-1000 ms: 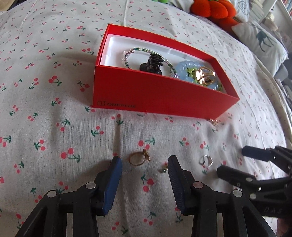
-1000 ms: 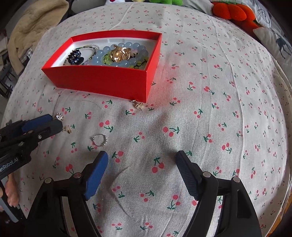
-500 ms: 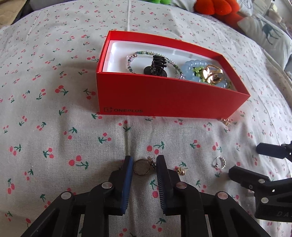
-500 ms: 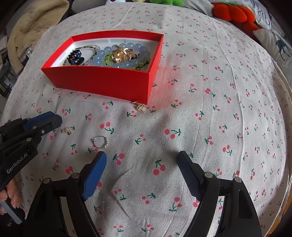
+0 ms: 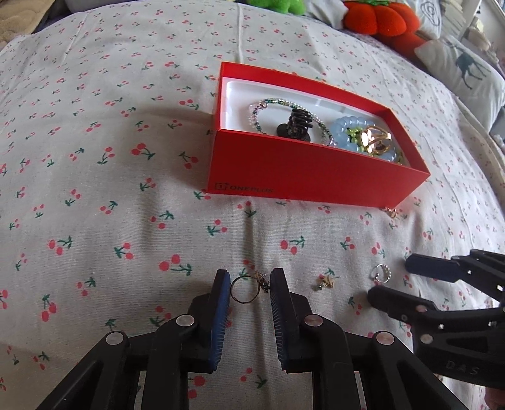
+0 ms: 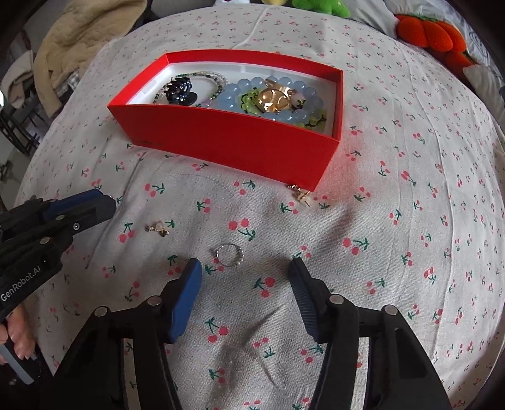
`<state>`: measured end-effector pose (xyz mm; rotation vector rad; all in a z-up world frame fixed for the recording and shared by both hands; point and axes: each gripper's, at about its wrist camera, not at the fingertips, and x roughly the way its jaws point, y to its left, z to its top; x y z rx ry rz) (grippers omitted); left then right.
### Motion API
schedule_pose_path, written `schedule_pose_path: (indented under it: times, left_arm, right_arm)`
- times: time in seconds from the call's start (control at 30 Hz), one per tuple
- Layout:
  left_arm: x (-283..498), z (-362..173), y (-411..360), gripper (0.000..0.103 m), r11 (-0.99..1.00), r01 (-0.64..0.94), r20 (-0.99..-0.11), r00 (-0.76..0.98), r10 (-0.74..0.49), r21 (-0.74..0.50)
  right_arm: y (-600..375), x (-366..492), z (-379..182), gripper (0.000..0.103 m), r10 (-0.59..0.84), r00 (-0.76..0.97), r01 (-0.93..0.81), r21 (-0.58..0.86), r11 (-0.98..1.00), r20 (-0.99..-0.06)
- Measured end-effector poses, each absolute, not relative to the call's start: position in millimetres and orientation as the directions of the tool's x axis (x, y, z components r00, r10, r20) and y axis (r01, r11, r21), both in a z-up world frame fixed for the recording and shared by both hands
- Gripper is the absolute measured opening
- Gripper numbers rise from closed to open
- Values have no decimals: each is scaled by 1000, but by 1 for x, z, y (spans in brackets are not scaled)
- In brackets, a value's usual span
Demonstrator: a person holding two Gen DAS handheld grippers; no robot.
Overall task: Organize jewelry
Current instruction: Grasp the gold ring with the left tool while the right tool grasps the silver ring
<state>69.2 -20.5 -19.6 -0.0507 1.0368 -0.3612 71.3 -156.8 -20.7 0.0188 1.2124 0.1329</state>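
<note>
In the left wrist view my left gripper [image 5: 249, 285] is shut on a thin gold ring [image 5: 245, 291] with a small charm, low over the cherry-print cloth. Both pads touch the ring. In the right wrist view my right gripper [image 6: 244, 263] is open and its jaws are closing. A silver ring [image 6: 229, 254] lies flat on the cloth at its fingertips, nearer the blue left finger [image 6: 189, 280], and no pad touches it. The red box [image 5: 315, 176] holds bead bracelets, a dark hair clip and a gold clip. From the right wrist view the gold ring is hidden.
A small gold earring [image 5: 325, 281] lies between the two rings. A gold charm [image 6: 300, 194] rests at the red box's [image 6: 236, 138] near right corner. An orange plush [image 5: 378, 19] and pillows sit at the far right. A beige blanket [image 6: 63, 47] lies far left.
My left jaws came together on the gold ring and stayed there. My right gripper shifted toward the silver ring, and its jaws narrowed.
</note>
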Motion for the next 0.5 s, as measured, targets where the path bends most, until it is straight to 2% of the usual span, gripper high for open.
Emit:
schedule_pose_path:
  times: [0.07,0.2,0.37,0.5]
  left_arm:
    - [69,-19,-19,20,939,268,-832,453,-320,-215]
    - [68,-17,-18,20,938,271,-832,452,-323,-217]
    - [68,-16,-18,20,934,270,-832,442,-336,-234]
    - [67,-15,-17,20,934,273,-831,443,-336,-232]
  right_arm:
    - [-155,73,-21,45,109,350,-104,77,992,-931]
    - [-151,77,-22,38,110,358,-129,67,989,-927]
    - [-143,81,-23,21,130,372,-197,59,979,-919]
    - [-142,78,-24,20,144,379,-215,65,974,-914]
